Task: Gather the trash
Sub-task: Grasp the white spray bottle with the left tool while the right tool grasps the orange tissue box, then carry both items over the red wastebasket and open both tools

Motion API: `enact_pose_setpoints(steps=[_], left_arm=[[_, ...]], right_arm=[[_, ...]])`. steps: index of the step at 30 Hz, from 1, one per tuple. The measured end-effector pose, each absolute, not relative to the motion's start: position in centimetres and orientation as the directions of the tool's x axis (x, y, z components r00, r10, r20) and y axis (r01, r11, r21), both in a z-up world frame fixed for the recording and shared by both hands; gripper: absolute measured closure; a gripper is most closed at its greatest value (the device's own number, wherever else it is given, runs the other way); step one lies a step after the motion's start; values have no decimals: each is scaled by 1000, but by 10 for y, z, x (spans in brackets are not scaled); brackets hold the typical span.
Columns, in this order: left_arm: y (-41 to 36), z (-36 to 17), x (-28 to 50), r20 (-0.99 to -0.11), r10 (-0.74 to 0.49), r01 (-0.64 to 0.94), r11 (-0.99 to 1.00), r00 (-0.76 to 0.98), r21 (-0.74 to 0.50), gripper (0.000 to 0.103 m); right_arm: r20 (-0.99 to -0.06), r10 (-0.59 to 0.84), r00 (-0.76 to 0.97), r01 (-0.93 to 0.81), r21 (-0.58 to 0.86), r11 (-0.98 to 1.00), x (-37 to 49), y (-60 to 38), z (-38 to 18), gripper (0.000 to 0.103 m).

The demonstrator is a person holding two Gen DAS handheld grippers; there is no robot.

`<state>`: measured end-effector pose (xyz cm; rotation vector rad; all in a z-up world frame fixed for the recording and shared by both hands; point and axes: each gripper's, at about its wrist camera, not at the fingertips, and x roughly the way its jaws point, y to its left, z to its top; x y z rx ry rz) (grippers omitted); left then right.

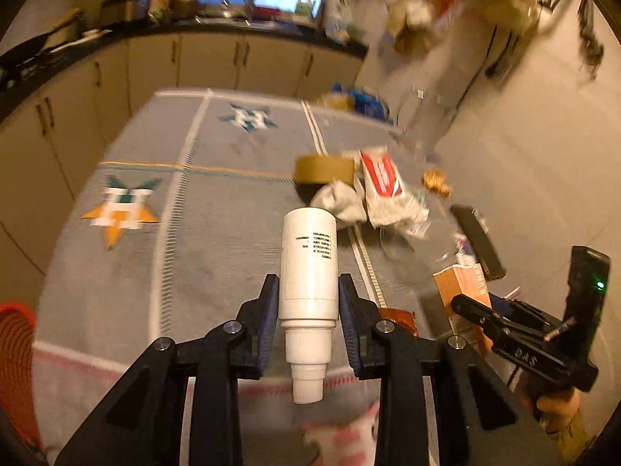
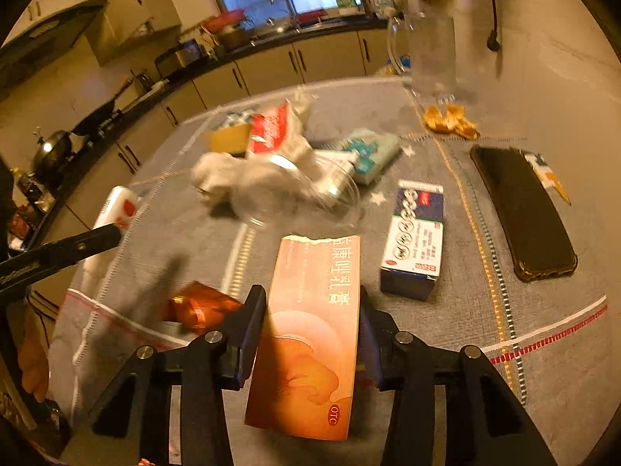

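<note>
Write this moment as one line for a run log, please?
left tool: shut on white plastic bottle | right tool: shut on orange cardboard medicine box | both lifted off grey patterned tablecloth | litter remains

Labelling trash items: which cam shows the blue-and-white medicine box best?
Right wrist view. The blue-and-white medicine box lies unobstructed on the grey tablecloth, its printed top face and one end visible. In the left wrist view only a blurred sliver shows, mostly hidden behind the orange carton.

White bottle [image 1: 308, 272] and orange carton [image 2: 310, 334], each gripper-clamped
</note>
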<state>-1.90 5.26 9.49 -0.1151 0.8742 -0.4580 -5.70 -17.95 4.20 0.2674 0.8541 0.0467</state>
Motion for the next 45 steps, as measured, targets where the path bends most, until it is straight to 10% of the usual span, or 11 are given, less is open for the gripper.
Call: enact_pose_setpoints(steps=[30,36,45], left_arm=[[409,41,-109,-691,-31,-290,894,722,-343,74],[412,42,-111,-664,-16,-286,895,747,-343,46],[386,57,-116,-660,44,-279,926,750,-255,41]], right_arm=[[-695,633,342,-575,378,726,21,236,47,54],[-679,672,294,-554,452,699,45,275,24,39],[-670,643,371,-511,431,744,34,222,37,34]])
